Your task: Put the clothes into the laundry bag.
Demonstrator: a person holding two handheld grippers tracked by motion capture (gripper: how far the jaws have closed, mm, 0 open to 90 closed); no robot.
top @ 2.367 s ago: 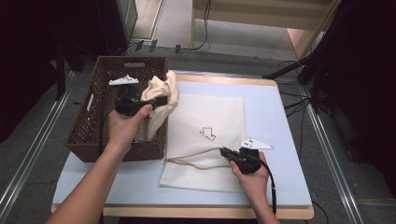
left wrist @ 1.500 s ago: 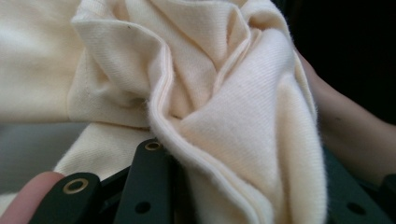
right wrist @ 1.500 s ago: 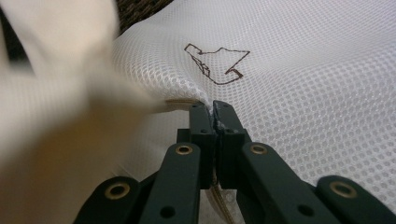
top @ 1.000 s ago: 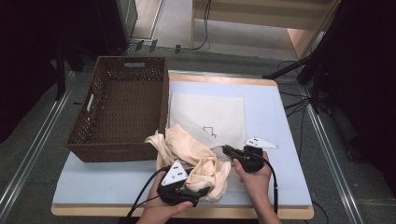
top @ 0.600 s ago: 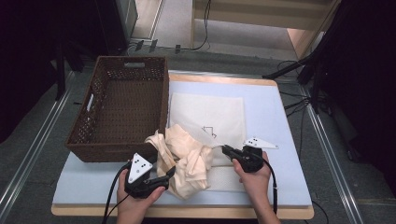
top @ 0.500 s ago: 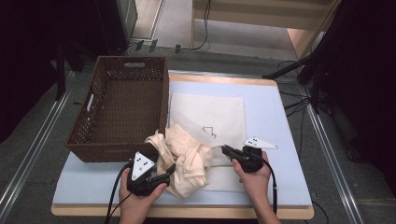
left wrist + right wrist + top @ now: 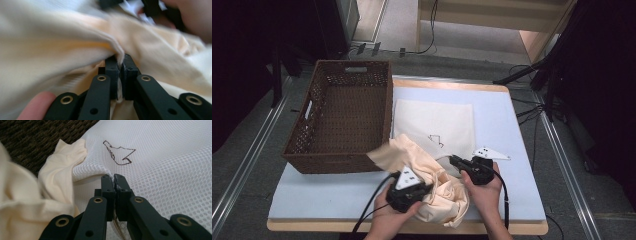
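Note:
A crumpled cream cloth [image 7: 447,202] lies heaped at the table's front edge, partly over a flat white mesh bag [image 7: 434,117] marked with a drawn arrow [image 7: 118,155]. My left gripper [image 7: 431,186] sits at the heap's left side. Its jaws have just been closing, and in the left gripper view the left gripper [image 7: 121,60] now pinches a fold of the cream cloth [image 7: 62,47]. My right gripper [image 7: 453,160] is shut on the near edge of the mesh bag [image 7: 162,170], as the right gripper view shows at the right gripper [image 7: 112,178]. Cream cloth [image 7: 60,162] lies to its left.
A brown wicker basket [image 7: 337,162] stands empty on the left half of the pale blue table top [image 7: 507,125]. The basket's dark weave [image 7: 37,137] also appears behind the cloth. Cables trail from both grippers toward the front edge.
The cream cloth left the basket and came down at the table's front. My left gripper then drew off to the left, came back right and shut on the cloth. The right gripper held still.

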